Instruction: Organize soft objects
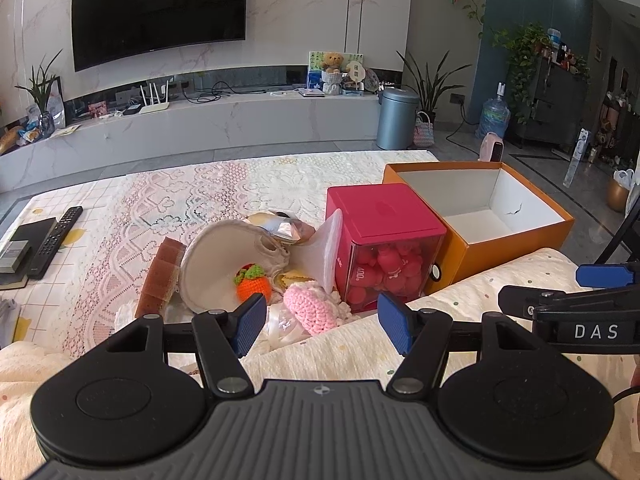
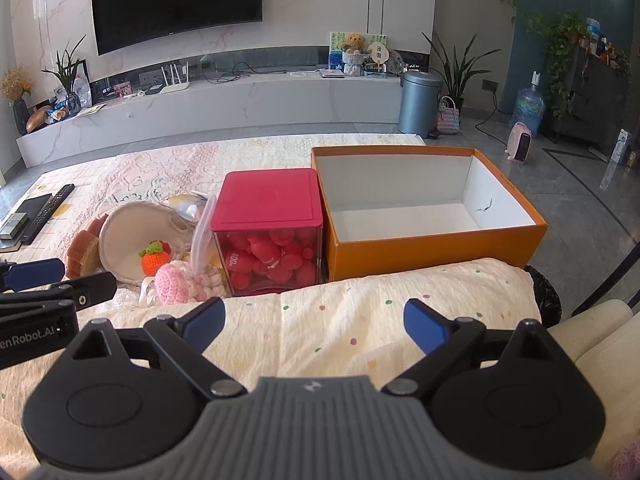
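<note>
Two grippers hover over a pale dotted blanket (image 2: 360, 312), both released with nothing between the blue pads: the left gripper (image 1: 322, 322) and the right gripper (image 2: 314, 322). In the left wrist view the soft things cluster at about twelve o'clock from the left fingertips: a pink crochet piece (image 1: 310, 308), an orange crochet fruit (image 1: 253, 284) lying in a cream cup-shaped pad (image 1: 216, 264), and a brown sponge (image 1: 158, 276) at ten o'clock. Only this view shows the sponge fully. The right wrist view alone shows the whole orange box (image 2: 432, 208), open, at one o'clock, touching the red-lidded clear box (image 2: 266, 200).
</note>
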Demonstrator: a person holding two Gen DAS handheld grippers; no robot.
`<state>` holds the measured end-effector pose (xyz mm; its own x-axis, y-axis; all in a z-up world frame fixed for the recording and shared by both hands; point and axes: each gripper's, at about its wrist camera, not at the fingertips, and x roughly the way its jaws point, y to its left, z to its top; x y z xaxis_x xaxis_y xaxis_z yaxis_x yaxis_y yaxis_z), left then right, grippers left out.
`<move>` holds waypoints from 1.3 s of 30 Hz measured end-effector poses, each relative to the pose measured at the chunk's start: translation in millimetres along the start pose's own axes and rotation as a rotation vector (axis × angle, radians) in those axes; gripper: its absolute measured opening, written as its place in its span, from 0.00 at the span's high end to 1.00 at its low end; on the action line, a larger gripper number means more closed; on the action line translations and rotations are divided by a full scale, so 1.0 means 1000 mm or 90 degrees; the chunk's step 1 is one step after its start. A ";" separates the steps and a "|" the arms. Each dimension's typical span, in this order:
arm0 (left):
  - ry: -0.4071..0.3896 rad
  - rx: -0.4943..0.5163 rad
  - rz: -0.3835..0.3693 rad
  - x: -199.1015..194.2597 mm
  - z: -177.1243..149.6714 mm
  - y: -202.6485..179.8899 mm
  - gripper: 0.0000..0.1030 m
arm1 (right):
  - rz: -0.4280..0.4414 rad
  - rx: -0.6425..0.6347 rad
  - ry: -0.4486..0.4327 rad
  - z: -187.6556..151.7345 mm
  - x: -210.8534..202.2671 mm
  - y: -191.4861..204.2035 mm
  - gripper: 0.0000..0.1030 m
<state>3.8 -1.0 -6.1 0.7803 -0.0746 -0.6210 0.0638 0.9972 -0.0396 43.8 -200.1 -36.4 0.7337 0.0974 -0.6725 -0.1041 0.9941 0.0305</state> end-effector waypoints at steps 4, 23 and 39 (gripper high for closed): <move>0.000 -0.001 -0.002 0.000 0.000 0.000 0.26 | 0.001 0.001 0.000 0.000 0.001 0.000 0.08; 0.003 -0.004 -0.001 -0.001 -0.002 0.000 0.27 | 0.004 0.001 0.003 -0.002 0.004 0.003 0.07; 0.005 -0.009 -0.001 0.000 -0.003 0.002 0.28 | 0.008 -0.007 0.008 -0.003 0.006 0.008 0.07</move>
<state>1.8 1.2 -8.1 0.7750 -0.0764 -0.6273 0.0560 0.9971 -0.0522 45.0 -191.5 -42.4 0.7236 0.1087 -0.6816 -0.1201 0.9923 0.0307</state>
